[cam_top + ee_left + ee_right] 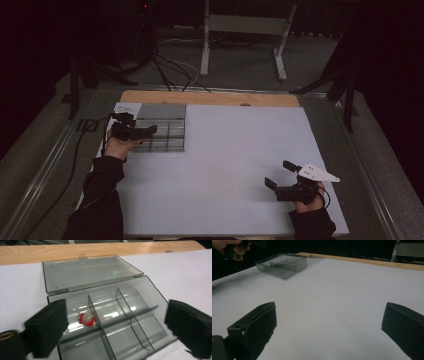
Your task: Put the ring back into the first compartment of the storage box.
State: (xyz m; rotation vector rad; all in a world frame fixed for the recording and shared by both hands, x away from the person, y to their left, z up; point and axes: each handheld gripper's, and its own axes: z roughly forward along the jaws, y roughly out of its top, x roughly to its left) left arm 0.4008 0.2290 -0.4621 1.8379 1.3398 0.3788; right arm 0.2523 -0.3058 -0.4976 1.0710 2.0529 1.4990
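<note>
While both hands hover, quick rundown:
Box: clear, lid flipped open, far left on the worktop
Bead: red-white, in a back compartment of the box
Left gripper: over the box, jaws apart
Right gripper: well away from the box, jaws wide apart, nothing held

- Dim room, black beyond the white table; the high view is soft and grainy.
- Ceiling light glints in streaks on the clear organiser box (lid open behind it).
- Near that box, the black jaws blur at their edges.
</note>
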